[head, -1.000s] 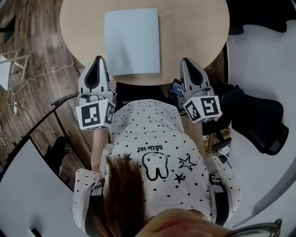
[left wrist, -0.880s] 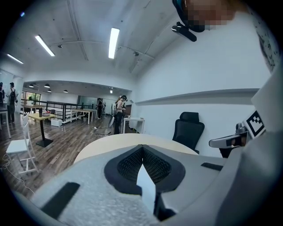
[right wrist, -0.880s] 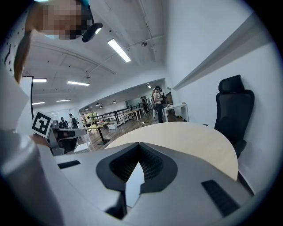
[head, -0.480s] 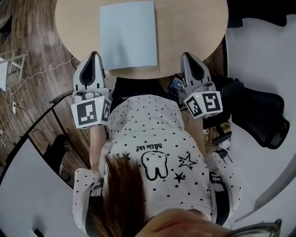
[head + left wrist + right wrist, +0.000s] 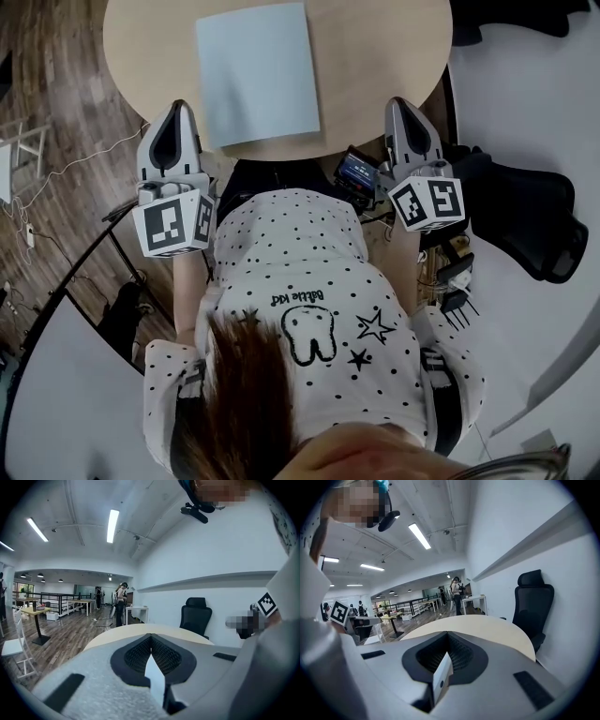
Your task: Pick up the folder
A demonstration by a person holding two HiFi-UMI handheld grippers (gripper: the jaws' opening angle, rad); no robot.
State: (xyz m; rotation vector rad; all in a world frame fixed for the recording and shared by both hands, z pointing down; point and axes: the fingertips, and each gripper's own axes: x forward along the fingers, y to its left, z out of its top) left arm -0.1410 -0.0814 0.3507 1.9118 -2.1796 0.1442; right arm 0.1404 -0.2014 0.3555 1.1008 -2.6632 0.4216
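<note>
A pale blue folder (image 5: 256, 70) lies flat on the round beige table (image 5: 375, 47), its near edge close to the table's rim. My left gripper (image 5: 175, 107) hovers by the near left rim, just left of the folder's near corner, jaws shut and empty. My right gripper (image 5: 404, 103) is at the near right rim, well to the right of the folder, also shut with nothing in it. In the left gripper view the shut jaws (image 5: 150, 636) point across the tabletop (image 5: 126, 632). The right gripper view shows the shut jaws (image 5: 448, 634) over the tabletop (image 5: 487, 630). Neither gripper view shows the folder.
A black office chair (image 5: 525, 225) stands right of the table, also seen as a chair (image 5: 196, 616) and a chair (image 5: 533, 602) against the white wall. A small screen device (image 5: 357, 172) sits at the person's waist. Cables run over the wooden floor (image 5: 66, 159). People (image 5: 121, 603) stand far behind.
My right gripper has shifted to the right, away from the body, along the table's rim. The left gripper has hardly moved. Both stayed shut and the folder has not been touched.
</note>
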